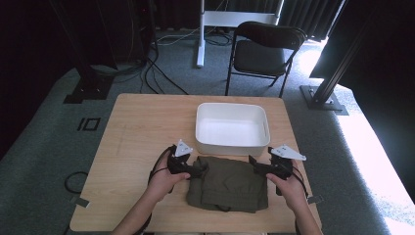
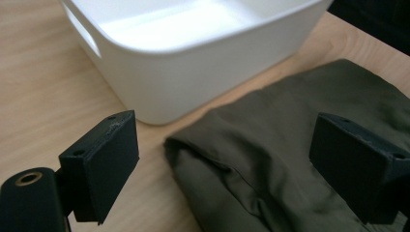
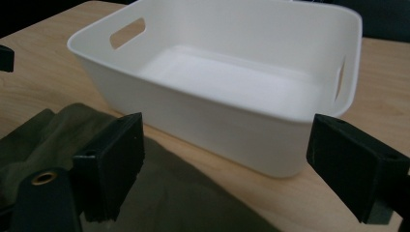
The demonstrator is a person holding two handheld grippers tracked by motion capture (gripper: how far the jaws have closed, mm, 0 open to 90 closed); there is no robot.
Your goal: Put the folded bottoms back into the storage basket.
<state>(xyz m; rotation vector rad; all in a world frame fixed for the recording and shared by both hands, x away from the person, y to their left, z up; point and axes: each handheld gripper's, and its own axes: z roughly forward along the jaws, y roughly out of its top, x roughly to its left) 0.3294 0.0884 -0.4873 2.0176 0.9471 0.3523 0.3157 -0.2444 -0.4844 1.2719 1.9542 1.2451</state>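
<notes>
A folded olive-green garment (image 1: 227, 183) lies on the wooden table (image 1: 137, 132) near its front edge, just in front of an empty white bin (image 1: 232, 146). My left gripper (image 1: 200, 169) sits at the garment's far left corner. In the left gripper view its jaws stand wide apart (image 2: 227, 164), with the garment's corner (image 2: 270, 145) between them and untouched, and the bin (image 2: 183, 82) behind. My right gripper (image 1: 253, 162) sits at the garment's far right corner. It is open too (image 3: 232, 166), with the garment (image 3: 169, 193) low between its jaws and the bin's wall (image 3: 208, 125) close ahead.
The bin has handle cut-outs (image 3: 127, 32) in its end walls. Beyond the table a black folding chair (image 1: 264, 49) stands on grey carpet, beside a white stand leg (image 1: 200, 34) and loose cables (image 1: 156, 73). Black frame posts (image 1: 325, 83) flank the table.
</notes>
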